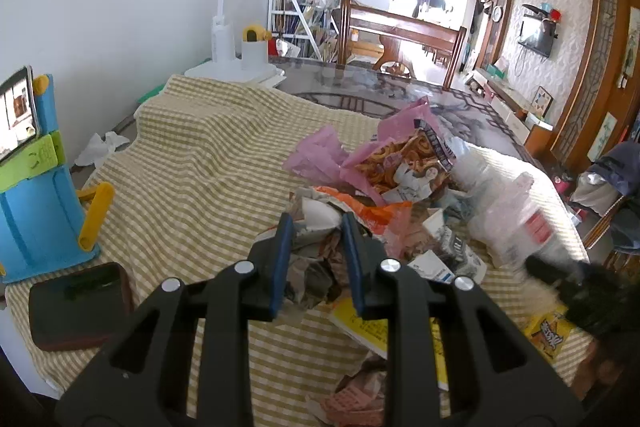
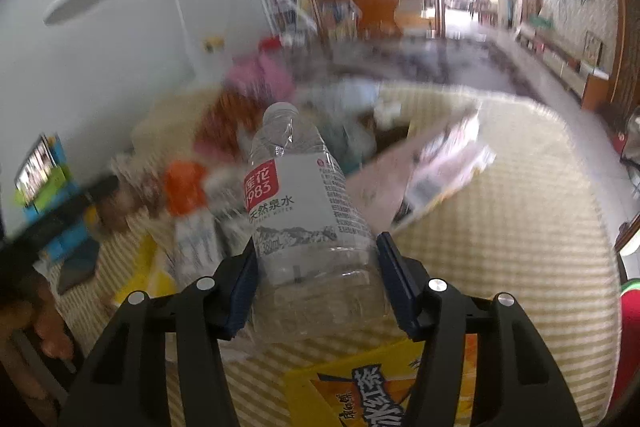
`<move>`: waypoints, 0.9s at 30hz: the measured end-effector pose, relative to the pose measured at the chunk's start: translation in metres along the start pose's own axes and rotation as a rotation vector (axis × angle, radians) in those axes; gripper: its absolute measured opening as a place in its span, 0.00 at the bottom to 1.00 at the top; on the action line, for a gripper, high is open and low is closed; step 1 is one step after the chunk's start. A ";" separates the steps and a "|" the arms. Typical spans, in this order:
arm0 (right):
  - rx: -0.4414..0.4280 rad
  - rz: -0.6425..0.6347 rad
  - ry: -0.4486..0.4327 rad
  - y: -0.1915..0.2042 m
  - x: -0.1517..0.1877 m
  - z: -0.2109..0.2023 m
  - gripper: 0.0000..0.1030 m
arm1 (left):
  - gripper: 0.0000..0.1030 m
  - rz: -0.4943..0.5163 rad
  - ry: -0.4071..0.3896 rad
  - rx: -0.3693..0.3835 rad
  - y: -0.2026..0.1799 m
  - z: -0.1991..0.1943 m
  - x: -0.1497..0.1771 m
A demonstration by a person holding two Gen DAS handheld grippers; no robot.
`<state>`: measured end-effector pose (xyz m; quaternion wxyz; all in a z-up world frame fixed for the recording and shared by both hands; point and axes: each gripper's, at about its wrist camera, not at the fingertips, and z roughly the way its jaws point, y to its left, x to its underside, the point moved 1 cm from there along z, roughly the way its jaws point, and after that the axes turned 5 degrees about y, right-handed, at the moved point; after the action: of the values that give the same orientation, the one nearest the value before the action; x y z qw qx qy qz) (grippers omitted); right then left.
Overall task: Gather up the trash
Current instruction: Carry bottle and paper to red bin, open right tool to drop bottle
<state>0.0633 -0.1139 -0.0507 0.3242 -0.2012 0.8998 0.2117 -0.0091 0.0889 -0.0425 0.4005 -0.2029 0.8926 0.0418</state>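
Observation:
A heap of trash lies on the yellow checked cloth [image 1: 200, 155]: a pink plastic bag [image 1: 320, 151], a printed snack bag [image 1: 412, 163], an orange wrapper [image 1: 384, 215] and small cartons. My left gripper [image 1: 316, 223] is shut on a crumpled wad of paper [image 1: 314, 267] at the near side of the heap. My right gripper [image 2: 316, 243] is shut on the lower body of a clear water bottle [image 2: 292, 187] with a white and red label, neck pointing away. The bottle stays sharp against a blurred background. In the left wrist view the bottle [image 1: 516, 223] appears blurred at the right.
A dark phone [image 1: 80, 307] lies on the cloth at the near left, beside a blue and green toy stand [image 1: 36, 211] holding a tablet. A white desk lamp [image 1: 224, 39] stands at the back. A yellow drink carton [image 2: 360, 387] lies under the right gripper. A flat packet [image 2: 440, 163] lies beyond.

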 end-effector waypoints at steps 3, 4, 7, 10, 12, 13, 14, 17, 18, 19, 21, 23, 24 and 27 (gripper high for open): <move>-0.024 0.043 -0.048 -0.011 -0.005 -0.023 0.54 | 0.24 0.026 -0.018 0.007 -0.007 -0.007 -0.001; -0.024 0.053 -0.056 -0.014 -0.007 -0.030 0.54 | 0.24 0.033 -0.023 0.012 -0.010 -0.010 -0.001; 0.012 0.098 -0.102 -0.033 -0.010 -0.057 0.54 | 0.24 0.036 -0.052 0.082 -0.024 -0.028 -0.006; 0.077 0.167 -0.134 -0.061 -0.011 -0.081 0.54 | 0.24 0.024 -0.059 0.198 -0.044 -0.045 -0.006; 0.115 0.238 -0.140 -0.088 -0.010 -0.094 0.54 | 0.24 0.032 -0.047 0.275 -0.065 -0.052 -0.005; 0.135 0.293 -0.132 -0.106 -0.007 -0.099 0.54 | 0.24 0.046 -0.043 0.302 -0.076 -0.055 -0.004; 0.146 0.334 -0.125 -0.118 -0.004 -0.103 0.54 | 0.24 0.070 -0.036 0.332 -0.090 -0.057 -0.002; 0.156 0.542 -0.081 -0.172 0.017 -0.110 0.54 | 0.24 0.124 0.007 0.434 -0.134 -0.058 0.006; 0.142 0.609 -0.072 -0.188 0.026 -0.112 0.54 | 0.24 0.139 0.032 0.478 -0.150 -0.056 0.009; 0.128 0.703 -0.063 -0.210 0.037 -0.116 0.54 | 0.24 0.154 0.060 0.518 -0.165 -0.054 0.012; 0.156 0.800 -0.055 -0.235 0.053 -0.124 0.54 | 0.24 0.197 0.122 0.601 -0.205 -0.049 0.025; 0.205 0.852 -0.049 -0.253 0.063 -0.136 0.54 | 0.24 0.248 0.169 0.655 -0.239 -0.045 0.036; 0.225 0.878 -0.050 -0.263 0.067 -0.143 0.54 | 0.24 0.271 0.192 0.679 -0.255 -0.044 0.042; 0.262 0.945 -0.054 -0.280 0.078 -0.158 0.54 | 0.24 0.340 0.262 0.740 -0.300 -0.039 0.060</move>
<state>0.0692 -0.4444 -0.0630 0.2387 0.2771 0.9030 0.2256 0.0466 -0.2146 -0.0338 0.3168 0.1008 0.9115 -0.2421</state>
